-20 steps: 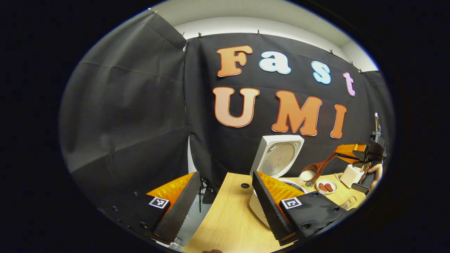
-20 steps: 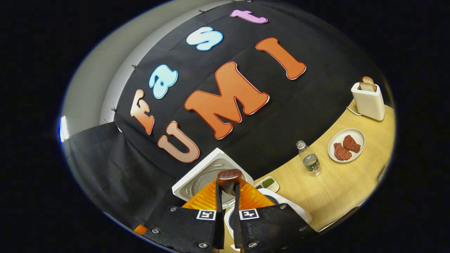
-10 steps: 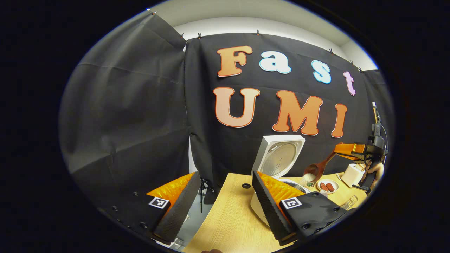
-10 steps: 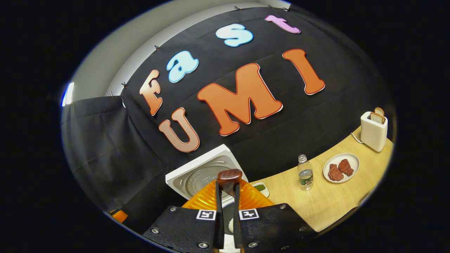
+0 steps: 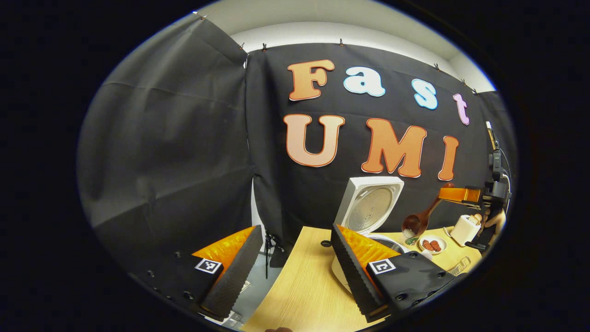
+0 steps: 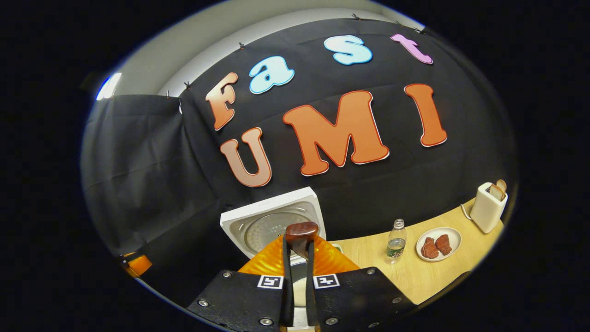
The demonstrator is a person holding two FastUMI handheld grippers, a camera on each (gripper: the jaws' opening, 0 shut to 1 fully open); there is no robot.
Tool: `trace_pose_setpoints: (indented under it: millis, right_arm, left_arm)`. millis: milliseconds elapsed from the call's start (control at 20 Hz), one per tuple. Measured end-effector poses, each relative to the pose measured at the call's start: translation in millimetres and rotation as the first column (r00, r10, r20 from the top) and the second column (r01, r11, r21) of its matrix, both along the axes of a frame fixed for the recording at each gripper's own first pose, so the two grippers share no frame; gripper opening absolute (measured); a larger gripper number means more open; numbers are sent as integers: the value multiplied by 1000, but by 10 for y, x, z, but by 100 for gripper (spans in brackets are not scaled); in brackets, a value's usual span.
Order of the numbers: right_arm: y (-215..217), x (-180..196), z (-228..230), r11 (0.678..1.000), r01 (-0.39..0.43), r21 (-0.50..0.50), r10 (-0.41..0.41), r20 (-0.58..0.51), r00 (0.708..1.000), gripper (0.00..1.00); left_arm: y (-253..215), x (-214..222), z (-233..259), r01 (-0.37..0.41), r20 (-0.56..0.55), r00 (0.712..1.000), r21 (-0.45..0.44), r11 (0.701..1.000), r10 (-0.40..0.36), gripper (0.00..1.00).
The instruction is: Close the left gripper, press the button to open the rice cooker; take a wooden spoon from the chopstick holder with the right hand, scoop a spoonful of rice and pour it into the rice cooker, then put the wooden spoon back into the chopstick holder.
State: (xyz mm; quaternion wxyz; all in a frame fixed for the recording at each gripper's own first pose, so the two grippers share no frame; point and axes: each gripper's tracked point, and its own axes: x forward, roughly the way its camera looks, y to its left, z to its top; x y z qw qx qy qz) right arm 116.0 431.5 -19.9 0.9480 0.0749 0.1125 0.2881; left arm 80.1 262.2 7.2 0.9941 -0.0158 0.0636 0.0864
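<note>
The white rice cooker (image 5: 340, 272) stands on the wooden table with its lid (image 5: 370, 206) raised upright. In the left gripper view my right gripper (image 5: 454, 194) is shut on the handle of the wooden spoon (image 5: 417, 222), high at the right of the cooker. The spoon's bowl tips down over the pot's far rim, with a little white rice below it. My left gripper (image 5: 295, 272) is open and holds nothing, near the cooker's front. In the right gripper view the right gripper (image 6: 298, 251) clamps the spoon handle (image 6: 300, 232) above the open lid (image 6: 272, 226).
Right of the cooker stand a water bottle (image 6: 395, 242), a plate of meat (image 6: 438, 244) and a white toaster (image 6: 488, 207). A small dish of greens (image 5: 411, 240) lies behind the pot. A clear glass object (image 5: 457, 265) sits near the table's right edge (image 5: 299, 286).
The spoon has tipped over and its heap of rice is gone from the bowl. The right gripper has risen a little and its view has rolled toward level. The left gripper has barely moved.
</note>
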Motion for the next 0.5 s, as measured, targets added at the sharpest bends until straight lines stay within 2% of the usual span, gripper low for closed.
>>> trace_pose_setpoints:
  millis: [300, 500]
  right_arm:
    - [160, -85, -79, 994, -43, -105, 48, 46, 998, 10]
    - [251, -185, -154, 978, -91, -187, 107, 79, 991, 10]
  left_arm:
    - [54, -36, -39, -15, -7, 1000, 2, 1000, 15, 100]
    - [114, -82, -79, -37, -15, 999, 12, 999, 37, 100]
